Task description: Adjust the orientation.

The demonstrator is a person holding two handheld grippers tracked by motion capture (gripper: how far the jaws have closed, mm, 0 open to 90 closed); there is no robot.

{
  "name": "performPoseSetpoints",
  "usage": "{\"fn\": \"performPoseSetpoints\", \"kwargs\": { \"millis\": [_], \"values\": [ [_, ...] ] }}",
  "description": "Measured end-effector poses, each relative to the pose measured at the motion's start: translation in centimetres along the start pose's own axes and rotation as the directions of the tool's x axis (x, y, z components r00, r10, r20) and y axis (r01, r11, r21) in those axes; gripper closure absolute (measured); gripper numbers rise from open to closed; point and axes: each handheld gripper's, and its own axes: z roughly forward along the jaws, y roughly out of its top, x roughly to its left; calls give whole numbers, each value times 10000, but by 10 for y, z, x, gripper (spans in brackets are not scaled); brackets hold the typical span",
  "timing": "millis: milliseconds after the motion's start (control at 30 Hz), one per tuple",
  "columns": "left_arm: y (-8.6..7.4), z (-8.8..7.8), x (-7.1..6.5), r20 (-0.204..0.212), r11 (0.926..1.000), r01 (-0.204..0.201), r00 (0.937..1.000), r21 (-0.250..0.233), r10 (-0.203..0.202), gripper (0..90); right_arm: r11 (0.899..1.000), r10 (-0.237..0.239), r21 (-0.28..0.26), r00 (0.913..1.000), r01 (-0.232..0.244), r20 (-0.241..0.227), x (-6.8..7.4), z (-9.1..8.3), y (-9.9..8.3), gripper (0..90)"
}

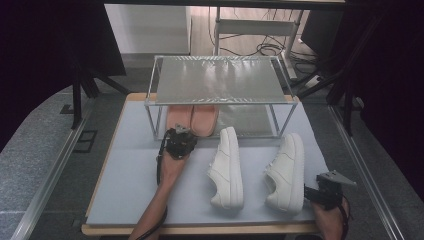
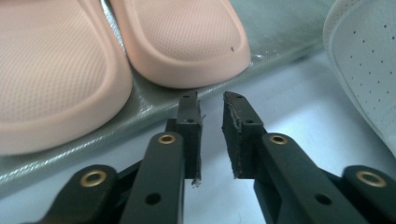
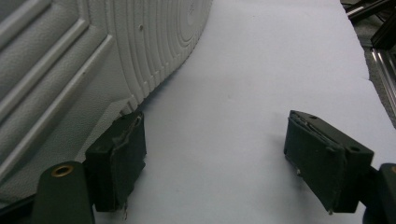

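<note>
Two pink slippers (image 1: 192, 120) lie side by side on the lower shelf of a metal rack (image 1: 220, 80). My left gripper (image 1: 180, 132) sits just in front of them, with its tips close to the shelf's front edge (image 2: 154, 105). In the left gripper view the gripper (image 2: 211, 100) is open by a narrow gap with nothing in it, and the slipper toes (image 2: 187, 42) lie just beyond. Two white sneakers (image 1: 227, 167) (image 1: 287, 172) rest on the mat. My right gripper (image 1: 317, 192) stands wide open and empty (image 3: 214, 116) beside the right sneaker's heel (image 3: 70, 56).
The pale blue mat (image 1: 130, 185) covers the wooden tabletop. The rack's top shelf is bare, and its thin posts (image 1: 150, 117) stand at the corners. Bare mat lies left of my left forearm. Stands and cables sit on the floor beyond the table.
</note>
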Motion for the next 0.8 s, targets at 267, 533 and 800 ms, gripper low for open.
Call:
{"fn": "performPoseSetpoints", "kwargs": {
  "millis": [267,533,800],
  "values": [
    [-5,-13,-1,-53,9997,-251,9997,-40,251,590,10000,-5,-2,10000,5,-2,0,0,0,207],
    [-10,-29,-2,130,9994,-322,9994,106,321,445,10000,-5,1,10000,5,0,0,0,0,208],
    [-21,-43,-3,149,9982,-449,9989,400,443,308,10000,13,1,10000,-13,-3,0,0,0,208]
  ]
}}
